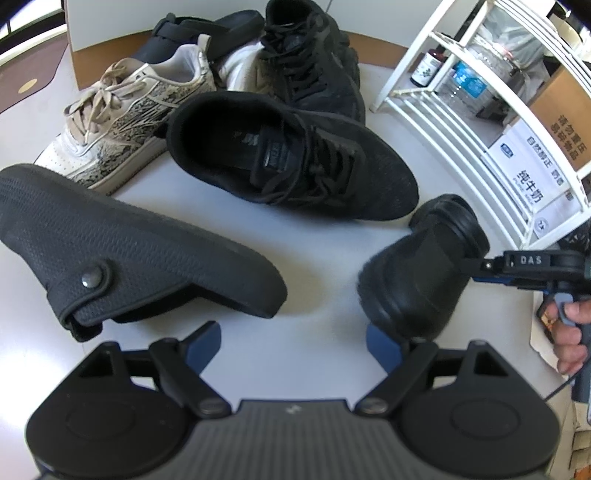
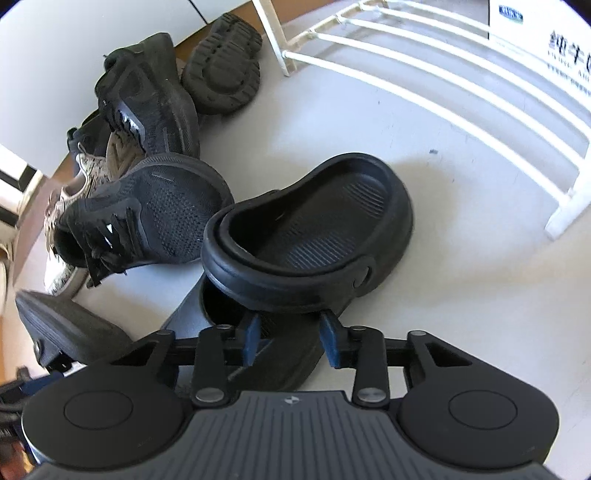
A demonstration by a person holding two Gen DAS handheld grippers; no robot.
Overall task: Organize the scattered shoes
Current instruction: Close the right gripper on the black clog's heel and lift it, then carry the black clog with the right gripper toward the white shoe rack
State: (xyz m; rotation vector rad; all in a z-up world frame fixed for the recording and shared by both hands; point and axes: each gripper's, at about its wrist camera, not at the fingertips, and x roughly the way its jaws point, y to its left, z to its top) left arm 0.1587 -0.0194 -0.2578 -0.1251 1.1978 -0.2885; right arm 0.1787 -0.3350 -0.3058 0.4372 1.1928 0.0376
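My right gripper is shut on the side wall of a black clog and holds it tilted above the floor; the clog also shows in the left wrist view, with the right gripper at its right. My left gripper is open and empty, low over the floor. The second black clog lies on its side just ahead-left of it. A black sneaker lies beyond, and a beige sneaker lies to its left. Another black sneaker rests at the back.
A white shoe rack stands at the right, with bottles and boxes behind its bars. A dark sandal lies at the back of the pile against the wall. Bare floor lies before the rack.
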